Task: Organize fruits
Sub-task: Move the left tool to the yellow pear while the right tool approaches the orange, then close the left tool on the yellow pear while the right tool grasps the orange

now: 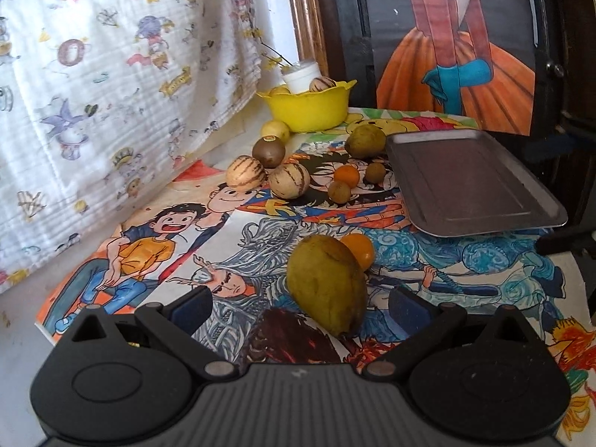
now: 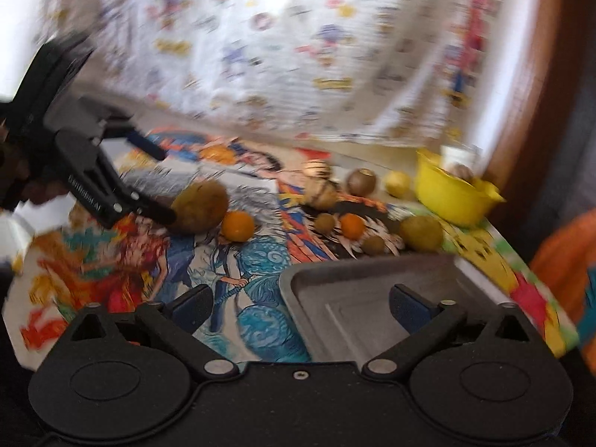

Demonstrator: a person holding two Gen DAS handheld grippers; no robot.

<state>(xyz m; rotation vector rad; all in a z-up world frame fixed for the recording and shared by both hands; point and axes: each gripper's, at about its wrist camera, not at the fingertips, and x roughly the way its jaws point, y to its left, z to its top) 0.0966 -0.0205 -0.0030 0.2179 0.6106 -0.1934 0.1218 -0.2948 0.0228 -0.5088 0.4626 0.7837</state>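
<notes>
Tabletop under cartoon-drawn paper sheets (image 1: 156, 246), a cartoon-print cloth (image 1: 93, 74) hanging behind: loose fruits (image 1: 288, 180) lying beside a yellow bowl (image 1: 309, 110) and bare metal tray (image 1: 473, 182), the left gripper (image 1: 300, 303) spreading wide around a green mango (image 1: 327, 285) without touching, the right gripper (image 2: 301, 301) gaping empty over the tray's corner.

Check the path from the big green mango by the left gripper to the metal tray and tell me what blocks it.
The small orange fruit sits right behind the green mango, on the tray's side. Beyond it, only bare printed mat lies before the metal tray, which holds nothing. The left gripper stands open around the mango.
</notes>
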